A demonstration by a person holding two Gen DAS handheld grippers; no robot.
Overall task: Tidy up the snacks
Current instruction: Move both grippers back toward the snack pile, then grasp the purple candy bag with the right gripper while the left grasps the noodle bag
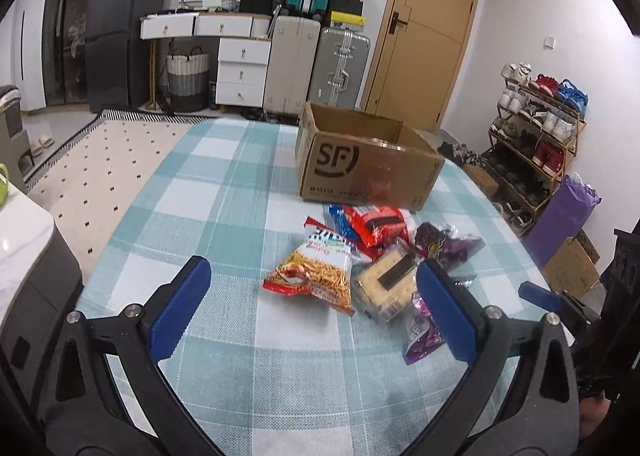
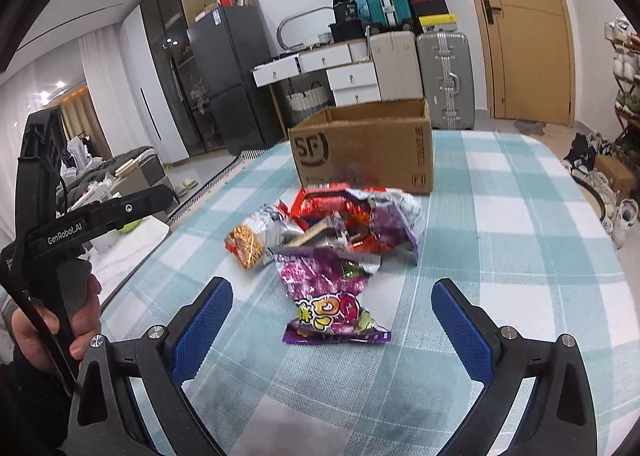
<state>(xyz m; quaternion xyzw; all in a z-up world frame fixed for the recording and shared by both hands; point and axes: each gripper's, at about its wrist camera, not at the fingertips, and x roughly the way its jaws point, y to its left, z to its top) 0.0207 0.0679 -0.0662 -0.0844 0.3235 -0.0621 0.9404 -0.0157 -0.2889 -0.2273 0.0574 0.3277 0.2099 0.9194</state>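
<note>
Checked teal-and-white cloth (image 1: 224,191) covers the table in a cluttered room, bearing one open cardboard box (image 1: 360,163) behind a heap of about six snack packets (image 1: 360,260), both left gripper (image 1: 316,308) and right gripper (image 2: 332,320) spread, holding nothing.

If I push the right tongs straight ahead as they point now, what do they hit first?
Most likely the purple candy bag, lying on the tablecloth centered between the open right tongs. The snack pile and cardboard box sit farther back.

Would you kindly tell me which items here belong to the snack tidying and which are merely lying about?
Job: snack pile, purple bag, noodle bag, box, left claw, right claw.
Lying about: suitcases, shoe rack, fridge, drawers.
</note>
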